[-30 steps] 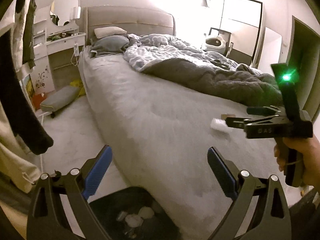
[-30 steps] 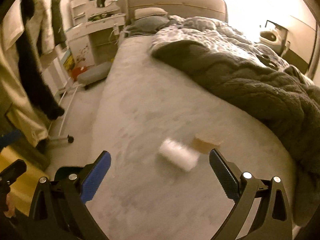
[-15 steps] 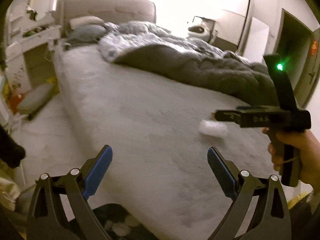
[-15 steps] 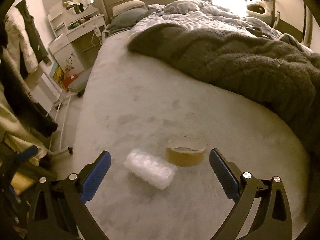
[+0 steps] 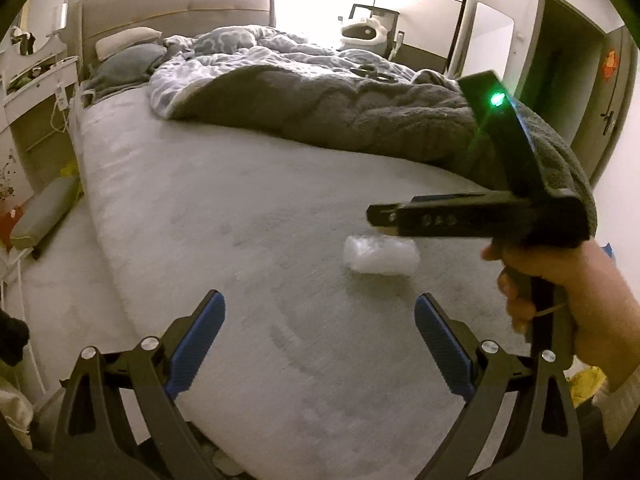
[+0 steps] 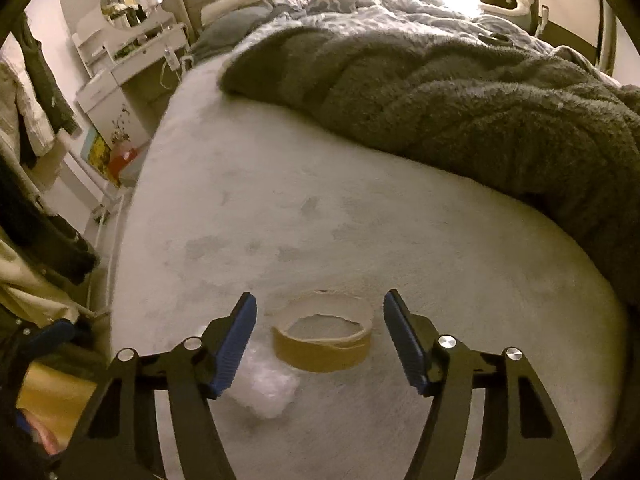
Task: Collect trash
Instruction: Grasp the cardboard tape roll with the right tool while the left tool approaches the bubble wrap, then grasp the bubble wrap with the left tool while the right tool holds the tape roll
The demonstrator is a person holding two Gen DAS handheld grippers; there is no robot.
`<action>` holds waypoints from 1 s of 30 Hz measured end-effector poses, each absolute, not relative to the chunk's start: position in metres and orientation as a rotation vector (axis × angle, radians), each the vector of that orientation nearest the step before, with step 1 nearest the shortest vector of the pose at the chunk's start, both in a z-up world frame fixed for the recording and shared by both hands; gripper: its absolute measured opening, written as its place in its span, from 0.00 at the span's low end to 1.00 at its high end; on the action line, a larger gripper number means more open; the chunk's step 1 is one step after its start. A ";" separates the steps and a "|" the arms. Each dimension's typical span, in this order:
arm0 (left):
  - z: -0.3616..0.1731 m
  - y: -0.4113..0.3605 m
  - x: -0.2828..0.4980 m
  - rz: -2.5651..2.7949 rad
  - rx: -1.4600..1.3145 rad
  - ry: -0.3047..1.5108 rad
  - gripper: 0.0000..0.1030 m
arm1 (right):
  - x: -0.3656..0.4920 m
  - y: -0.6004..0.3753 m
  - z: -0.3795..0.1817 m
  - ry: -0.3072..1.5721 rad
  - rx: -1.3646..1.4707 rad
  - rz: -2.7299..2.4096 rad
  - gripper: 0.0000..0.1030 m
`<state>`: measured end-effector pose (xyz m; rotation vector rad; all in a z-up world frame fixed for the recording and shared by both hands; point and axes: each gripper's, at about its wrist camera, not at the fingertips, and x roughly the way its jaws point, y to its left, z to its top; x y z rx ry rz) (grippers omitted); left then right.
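A brown cardboard tape ring (image 6: 322, 338) lies on the grey bed sheet (image 6: 360, 240). My right gripper (image 6: 320, 340) is open, its blue pads on either side of the ring, just above it. A crumpled clear plastic wrap (image 6: 266, 390) lies beside the ring under the left finger; it also shows in the left wrist view (image 5: 380, 256). My left gripper (image 5: 318, 344) is open and empty, over the bed's near edge. The right gripper (image 5: 384, 216) shows from the side there, above the wrap.
A dark fuzzy blanket (image 6: 460, 96) and a patterned duvet (image 5: 256, 52) cover the bed's far half. A white vanity with a mirror (image 6: 132, 44) stands left of the bed. Clothes (image 6: 36, 128) hang at the left. A grey stool (image 5: 42, 212) sits on the floor.
My right gripper has moved forward and down, so the tape ring now sits between its pads. My left gripper swung right over the bed; the bin has left its view.
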<state>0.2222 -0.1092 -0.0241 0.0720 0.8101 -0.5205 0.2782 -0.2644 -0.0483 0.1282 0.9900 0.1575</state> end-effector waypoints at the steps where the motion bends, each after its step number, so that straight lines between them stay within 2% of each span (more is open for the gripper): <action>1: -0.024 -0.111 0.223 -0.526 0.074 0.808 0.94 | 0.280 -0.267 -0.053 1.003 0.139 0.163 0.59; 4: -0.028 -0.119 0.229 -0.526 0.086 0.818 0.94 | 0.282 -0.272 -0.059 1.014 0.158 0.176 0.49; 22: -0.044 -0.180 0.251 -0.504 0.115 0.819 0.92 | 0.272 -0.321 -0.036 0.888 0.234 0.171 0.48; 30: -0.060 -0.201 0.264 -0.459 0.161 0.856 0.82 | 0.268 -0.334 -0.033 0.876 0.233 0.159 0.48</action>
